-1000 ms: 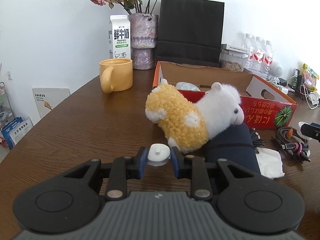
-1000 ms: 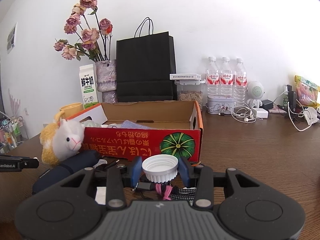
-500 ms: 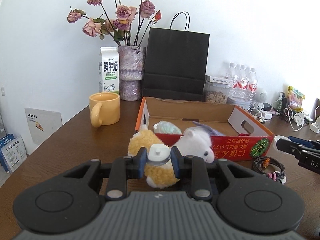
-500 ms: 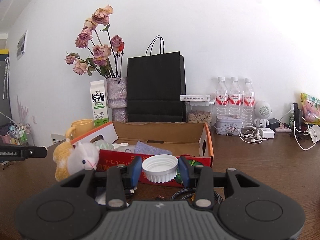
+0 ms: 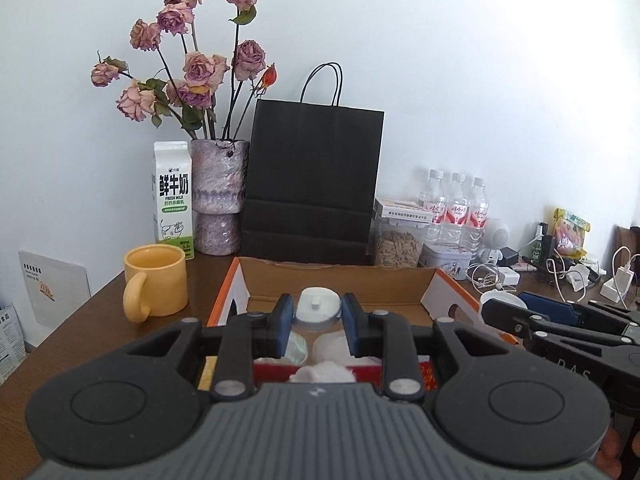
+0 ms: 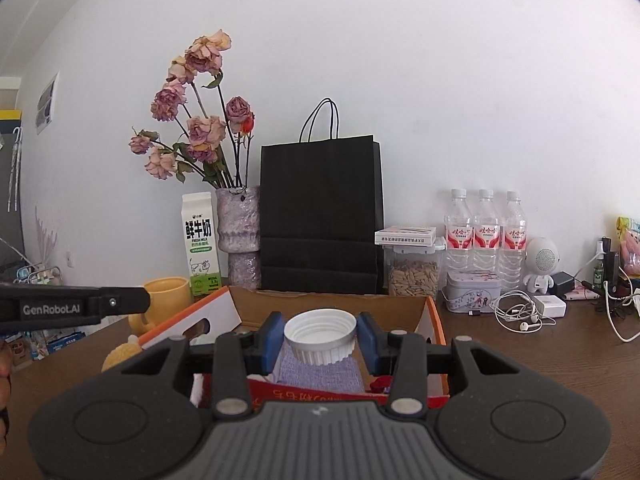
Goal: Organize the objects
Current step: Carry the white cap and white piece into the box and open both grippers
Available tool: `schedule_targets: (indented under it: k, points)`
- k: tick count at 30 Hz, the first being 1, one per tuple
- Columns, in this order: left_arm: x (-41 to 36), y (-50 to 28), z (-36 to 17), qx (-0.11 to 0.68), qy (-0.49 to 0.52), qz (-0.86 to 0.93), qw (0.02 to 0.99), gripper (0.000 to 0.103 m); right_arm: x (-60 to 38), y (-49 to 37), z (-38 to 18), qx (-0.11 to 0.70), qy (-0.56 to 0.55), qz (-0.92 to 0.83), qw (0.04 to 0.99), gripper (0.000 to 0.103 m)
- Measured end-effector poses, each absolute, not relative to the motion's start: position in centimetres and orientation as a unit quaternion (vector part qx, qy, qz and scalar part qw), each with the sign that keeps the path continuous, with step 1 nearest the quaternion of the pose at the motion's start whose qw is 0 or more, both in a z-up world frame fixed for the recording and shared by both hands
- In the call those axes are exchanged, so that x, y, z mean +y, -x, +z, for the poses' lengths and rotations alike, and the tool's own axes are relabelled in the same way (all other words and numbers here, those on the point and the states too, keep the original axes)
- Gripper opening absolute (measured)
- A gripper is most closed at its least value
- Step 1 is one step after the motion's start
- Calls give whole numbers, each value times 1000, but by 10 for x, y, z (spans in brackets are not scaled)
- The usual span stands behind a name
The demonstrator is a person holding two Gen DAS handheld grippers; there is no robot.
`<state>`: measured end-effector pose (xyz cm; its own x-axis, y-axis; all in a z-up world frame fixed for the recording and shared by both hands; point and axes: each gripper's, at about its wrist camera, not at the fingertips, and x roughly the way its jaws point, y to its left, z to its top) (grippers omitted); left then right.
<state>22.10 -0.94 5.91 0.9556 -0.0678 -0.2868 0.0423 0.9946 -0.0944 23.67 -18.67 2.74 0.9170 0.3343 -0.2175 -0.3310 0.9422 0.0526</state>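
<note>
White plastic fills both your grips: your left gripper (image 5: 316,315) is clamped on a small white flip-top cap (image 5: 317,309), its blue pads pressing each side, and your right gripper (image 6: 320,338) is closed on a wide ribbed white lid (image 6: 321,334), open side up. Both caps hang above the near edge of the orange-rimmed cardboard box (image 6: 435,322) on the brown wooden table (image 6: 560,360). A yellow mug (image 5: 156,285) stands just left of the box, with a black paper bag (image 5: 314,184) behind it.
</note>
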Motion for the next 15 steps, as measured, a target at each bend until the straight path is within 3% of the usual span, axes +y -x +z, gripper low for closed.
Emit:
schedule_targets:
  k: [15]
  points:
    - [-22,-315,60,163,56,-9,985,27,-162,-333,18,137,-37,146,979,39]
